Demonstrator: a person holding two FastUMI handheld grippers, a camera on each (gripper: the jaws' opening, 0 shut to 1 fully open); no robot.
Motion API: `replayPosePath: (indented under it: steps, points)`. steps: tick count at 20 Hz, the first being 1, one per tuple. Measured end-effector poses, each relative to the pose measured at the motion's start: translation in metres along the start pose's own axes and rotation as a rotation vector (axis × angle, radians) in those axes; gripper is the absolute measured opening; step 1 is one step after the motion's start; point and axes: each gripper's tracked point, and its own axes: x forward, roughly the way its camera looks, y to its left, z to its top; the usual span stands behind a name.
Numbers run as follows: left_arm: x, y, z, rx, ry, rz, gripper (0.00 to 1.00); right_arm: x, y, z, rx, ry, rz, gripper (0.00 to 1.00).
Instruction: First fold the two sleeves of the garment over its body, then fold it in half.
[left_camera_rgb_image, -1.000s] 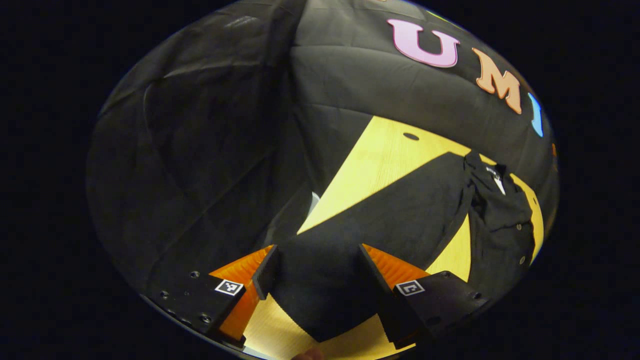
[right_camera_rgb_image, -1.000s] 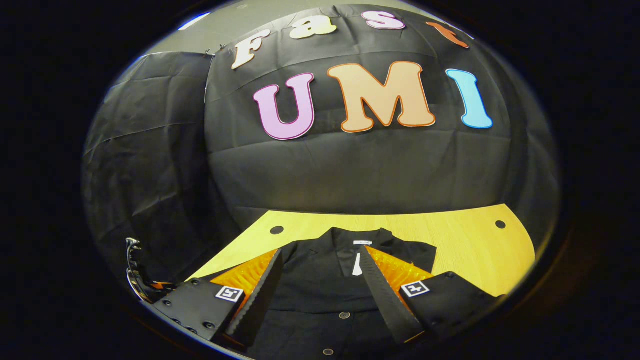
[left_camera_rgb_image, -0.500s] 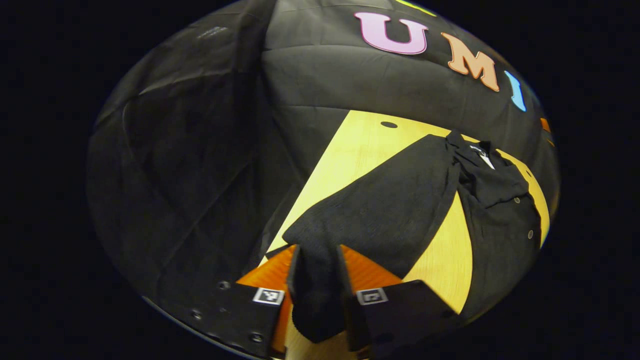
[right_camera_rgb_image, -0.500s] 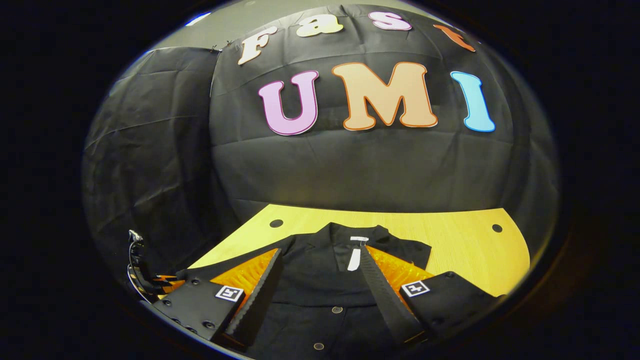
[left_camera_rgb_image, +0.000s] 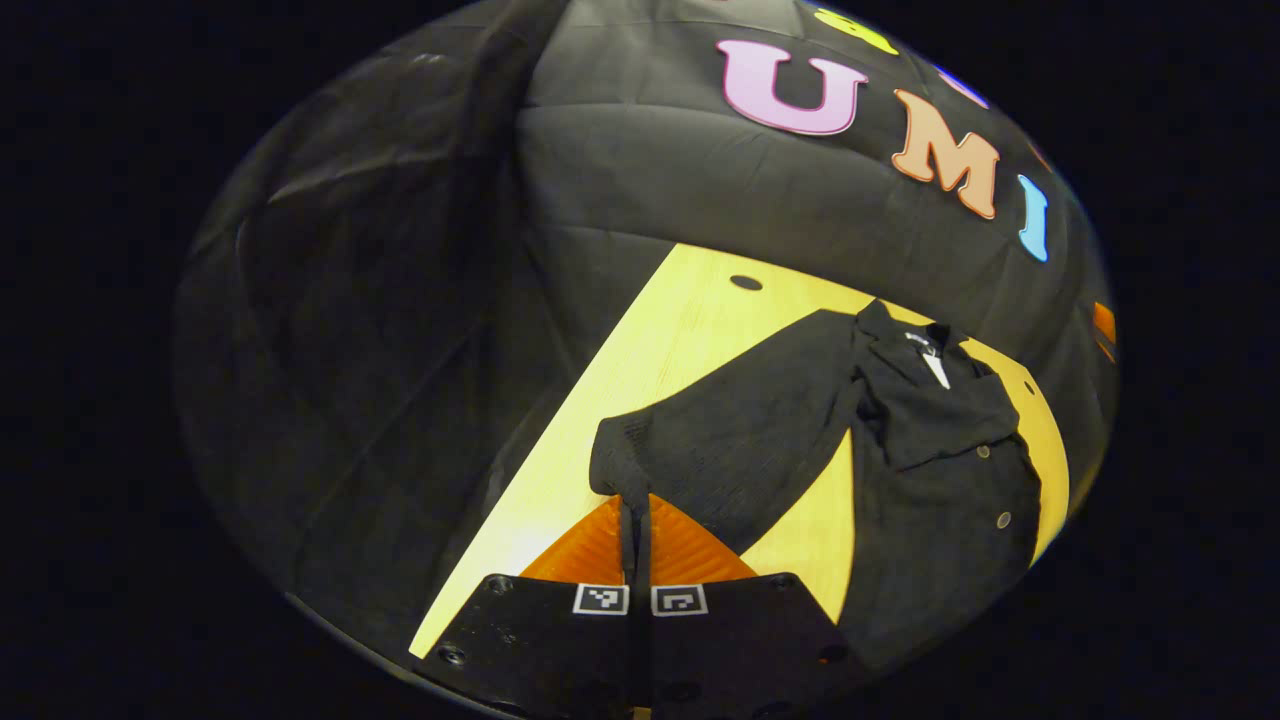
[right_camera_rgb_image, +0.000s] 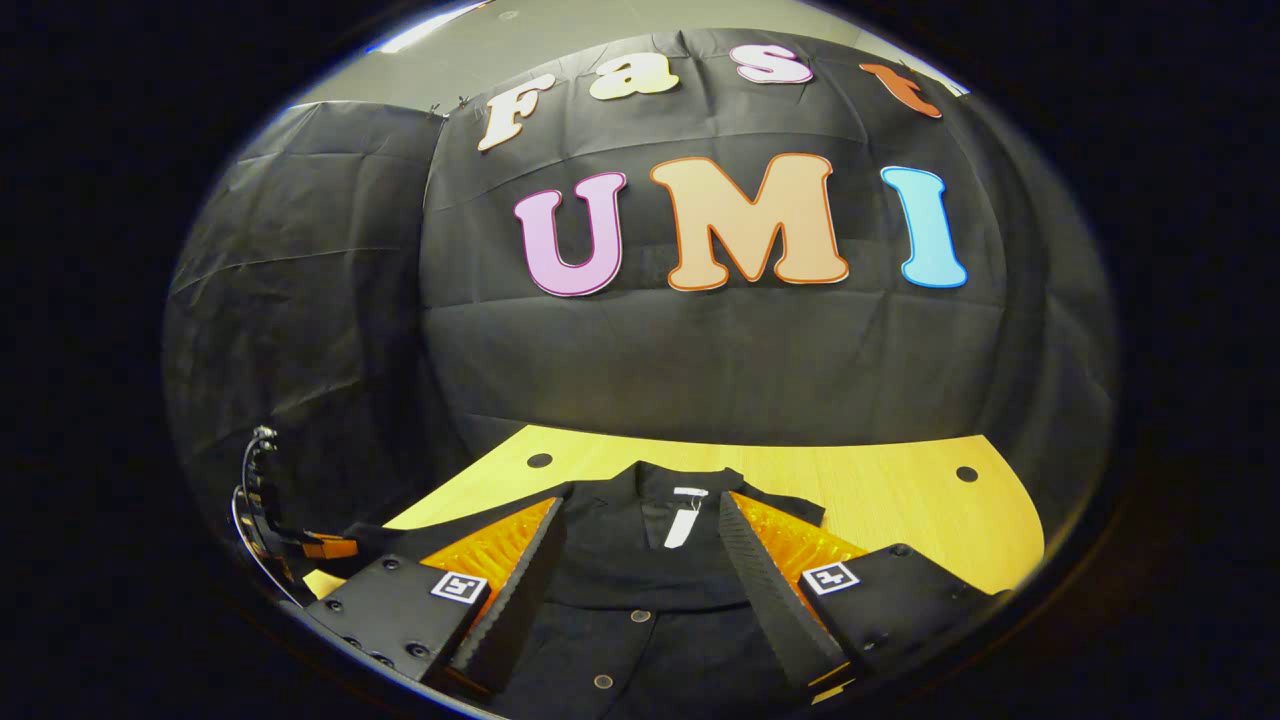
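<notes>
A black buttoned garment (left_camera_rgb_image: 950, 470) lies on the yellow wooden table (left_camera_rgb_image: 690, 320), collar toward the back wall. In the left gripper view its sleeve (left_camera_rgb_image: 740, 430) stretches from the shoulder toward me. My left gripper (left_camera_rgb_image: 635, 515) is shut on the sleeve's cuff end, which bunches just beyond the fingertips. In the right gripper view the garment's body (right_camera_rgb_image: 640, 560) with its collar and white tag (right_camera_rgb_image: 682, 522) lies between the fingers. My right gripper (right_camera_rgb_image: 640, 525) stands open above the garment's chest, touching nothing that I can see. The left gripper (right_camera_rgb_image: 290, 540) shows far off at the lower left there.
The table (right_camera_rgb_image: 880, 490) has small dark holes (right_camera_rgb_image: 539, 460) near its back corners. Bare wood lies beyond the collar and right of the garment. The booth's black cloth wall closes the back and left side.
My left gripper went from open around the sleeve end to fully shut on it, and the sleeve now bunches at the fingertips. The right gripper stayed open over the garment, barely shifting.
</notes>
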Motion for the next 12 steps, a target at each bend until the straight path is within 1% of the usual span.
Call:
replayPosePath:
  steps: [5,6,8,12]
  points:
    - [-0.016,-0.063,0.07,0.09,-0.102,-0.094,0.0,-0.017,-0.021,-0.011,0.034,-0.001,-0.013,0.98]
    - [-0.02,-0.08,0.081,0.108,-0.118,-0.131,0.0,-0.02,-0.027,-0.013,0.042,0.001,-0.019,0.98]
    - [-0.024,-0.11,0.106,0.138,-0.172,-0.175,0.0,-0.028,-0.038,-0.018,0.058,0.007,-0.027,0.98]
    - [-0.024,-0.171,0.133,0.187,-0.226,-0.27,0.0,-0.044,-0.067,-0.024,0.081,-0.004,-0.062,0.98]
